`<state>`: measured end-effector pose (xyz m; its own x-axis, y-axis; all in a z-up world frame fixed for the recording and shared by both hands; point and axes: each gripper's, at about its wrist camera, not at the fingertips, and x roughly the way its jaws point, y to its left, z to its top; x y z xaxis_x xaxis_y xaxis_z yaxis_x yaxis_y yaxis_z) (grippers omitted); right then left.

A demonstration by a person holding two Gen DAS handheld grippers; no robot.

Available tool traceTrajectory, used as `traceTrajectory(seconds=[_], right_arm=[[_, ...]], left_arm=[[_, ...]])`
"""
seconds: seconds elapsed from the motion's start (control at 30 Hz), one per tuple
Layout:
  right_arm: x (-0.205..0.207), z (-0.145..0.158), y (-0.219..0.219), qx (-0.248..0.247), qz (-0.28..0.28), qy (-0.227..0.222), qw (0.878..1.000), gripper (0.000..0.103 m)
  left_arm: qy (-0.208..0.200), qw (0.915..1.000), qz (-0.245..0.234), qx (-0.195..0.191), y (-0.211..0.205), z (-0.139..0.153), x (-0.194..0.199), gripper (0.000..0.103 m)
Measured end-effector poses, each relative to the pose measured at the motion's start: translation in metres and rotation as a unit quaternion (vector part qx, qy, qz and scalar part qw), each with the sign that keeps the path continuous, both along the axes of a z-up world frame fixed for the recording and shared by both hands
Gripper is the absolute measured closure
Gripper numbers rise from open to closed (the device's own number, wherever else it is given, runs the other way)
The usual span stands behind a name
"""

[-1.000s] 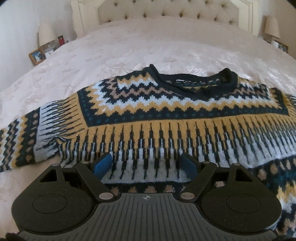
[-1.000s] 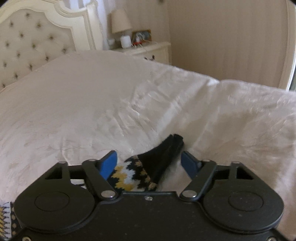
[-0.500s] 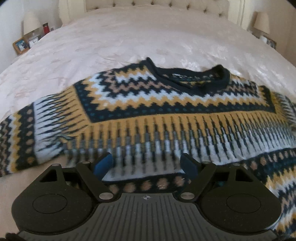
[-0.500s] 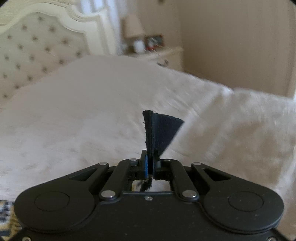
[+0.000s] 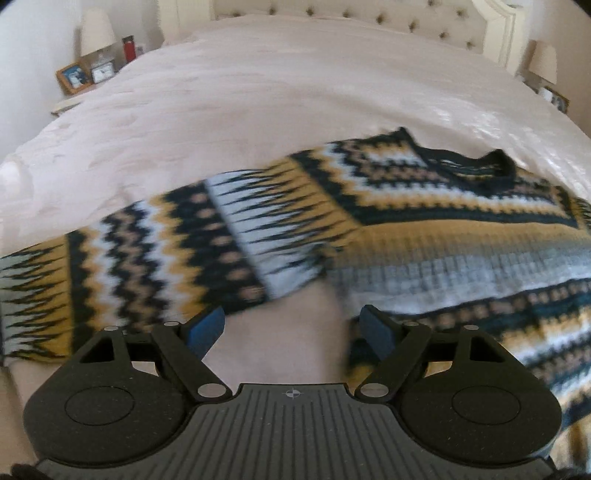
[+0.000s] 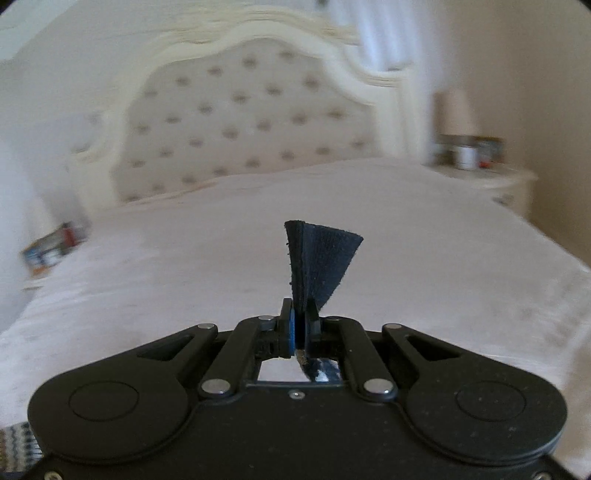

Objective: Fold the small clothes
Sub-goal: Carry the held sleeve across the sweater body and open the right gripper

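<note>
A patterned knit sweater in navy, yellow and white lies spread on the white bed, collar toward the headboard. Its left sleeve stretches out to the left. My left gripper is open and empty, low over the bedspread in the gap between that sleeve and the sweater's body. My right gripper is shut on the sweater's dark navy cuff, which sticks up from between the closed fingers above the bed. A bit of patterned knit shows at the bottom left of the right wrist view.
A tufted cream headboard stands at the far end of the bed. A nightstand with a lamp, picture frame and red bottle is at the left. Another nightstand with a lamp is at the right.
My right gripper closed on the cuff, lifted it and swung toward the headboard. My left gripper, still open, moved left from over the sweater's body to the gap by the left sleeve.
</note>
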<state>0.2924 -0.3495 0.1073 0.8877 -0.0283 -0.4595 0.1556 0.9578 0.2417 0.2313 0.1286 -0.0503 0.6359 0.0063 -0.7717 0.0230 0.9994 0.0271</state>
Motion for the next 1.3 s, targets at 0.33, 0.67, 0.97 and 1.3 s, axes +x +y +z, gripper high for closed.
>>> traceTrajectory(seconds=[0.33,0.67,0.97,1.3], right_arm=[[0.053,-0.045,0.158,0.027,0.151,-0.003,0.988,0.092],[0.060,-0.128,0.251,-0.004,0.231,0.075,0.970,0.091],[0.041,-0.152,0.267,0.001,0.253,0.113,0.961,0.080],[0.024,-0.133,0.236,0.004,0.270,0.096,0.958,0.051]], left_arm=[[-0.009,0.9964,0.044,-0.073,0.054,-0.020,0.003,0.023],[-0.028,0.9908,0.081,-0.104,0.075,-0.008,-0.001,0.023],[-0.034,0.9864,0.104,-0.123,0.088,-0.004,-0.006,0.023],[-0.033,0.9866,0.105,-0.121,0.089,-0.004,-0.012,0.023]])
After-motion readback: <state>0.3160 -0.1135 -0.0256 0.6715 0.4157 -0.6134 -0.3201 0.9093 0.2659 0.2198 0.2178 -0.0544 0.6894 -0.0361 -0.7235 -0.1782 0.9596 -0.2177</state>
